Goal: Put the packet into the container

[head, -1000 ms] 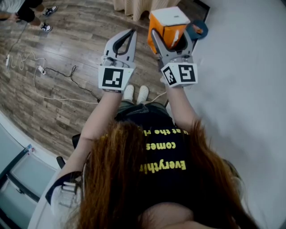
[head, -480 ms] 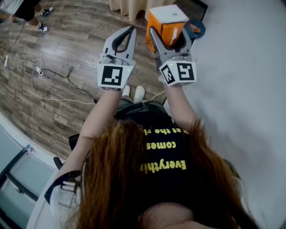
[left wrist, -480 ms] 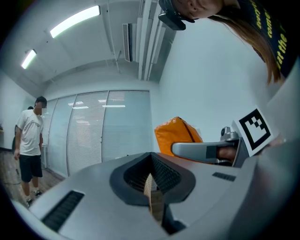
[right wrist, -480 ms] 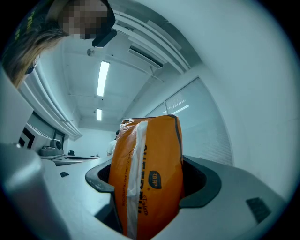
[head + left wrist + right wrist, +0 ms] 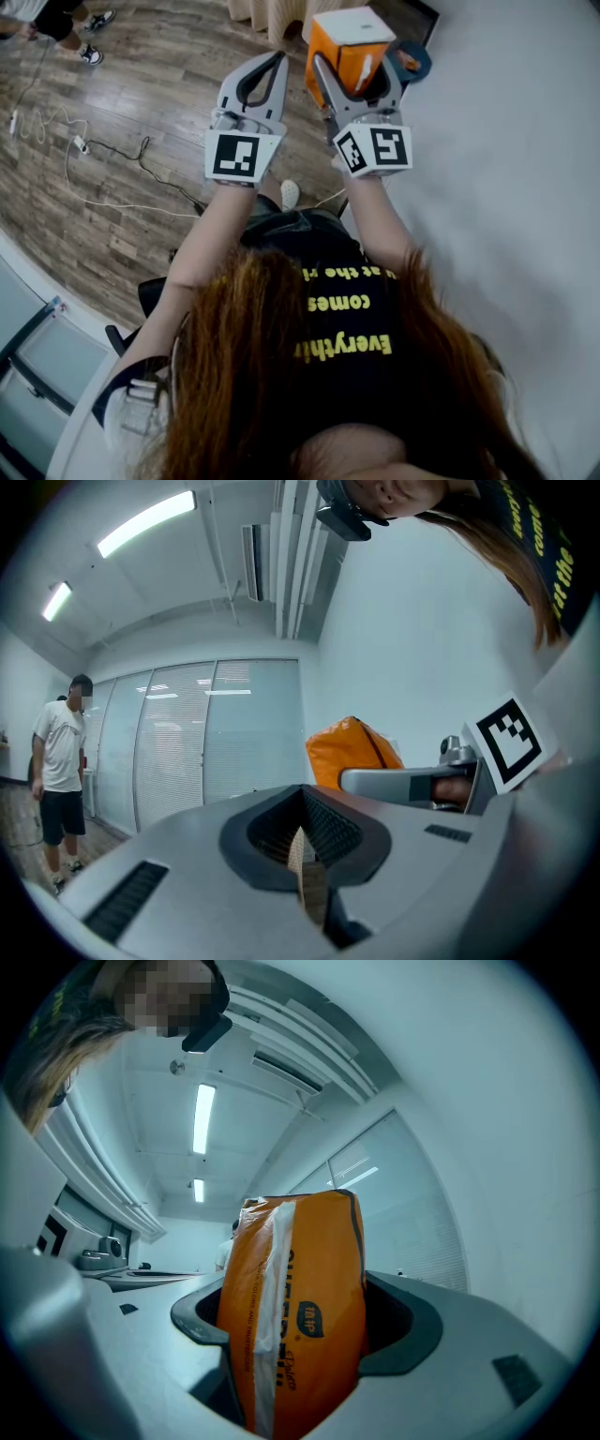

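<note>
Packet (image 5: 295, 1307), orange, clamped mid-body in right gripper (image 5: 361, 62), held up in air. Looks light, puffy, slick film, likely crushable; mid-body hold seems sound, squeeze gently. Left gripper (image 5: 272, 64) jaws together, empty.

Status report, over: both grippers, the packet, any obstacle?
Left hand-held gripper shut, empty. Right hand-held gripper shut on orange packet, held up off any surface. Container not made out in view; no obstacle seen.
</note>
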Available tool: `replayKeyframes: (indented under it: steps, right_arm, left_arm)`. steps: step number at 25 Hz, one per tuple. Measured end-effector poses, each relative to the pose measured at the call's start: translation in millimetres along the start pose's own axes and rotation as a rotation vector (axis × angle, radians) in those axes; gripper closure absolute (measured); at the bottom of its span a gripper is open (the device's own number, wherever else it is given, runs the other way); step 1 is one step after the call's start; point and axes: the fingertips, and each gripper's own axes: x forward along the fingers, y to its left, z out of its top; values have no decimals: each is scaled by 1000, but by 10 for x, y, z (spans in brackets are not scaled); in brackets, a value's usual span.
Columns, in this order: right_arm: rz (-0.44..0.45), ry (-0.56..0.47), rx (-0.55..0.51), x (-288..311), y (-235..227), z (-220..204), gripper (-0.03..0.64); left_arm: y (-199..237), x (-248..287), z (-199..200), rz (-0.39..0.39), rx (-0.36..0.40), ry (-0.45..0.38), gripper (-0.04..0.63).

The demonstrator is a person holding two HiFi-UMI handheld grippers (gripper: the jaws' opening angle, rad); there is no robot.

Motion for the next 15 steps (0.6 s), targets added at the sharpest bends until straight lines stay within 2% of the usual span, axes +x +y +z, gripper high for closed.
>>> replayKeyframes:
  steps: [6, 15]
  right_arm:
    - [-1, 1, 11, 25, -47, -39, 249]
    - [-17, 1, 4, 439, -225, -197, 250]
  left_arm:
    - [4, 36, -10, 4, 12, -2, 594]
    - [307, 441, -150, -17, 11, -16, 594]
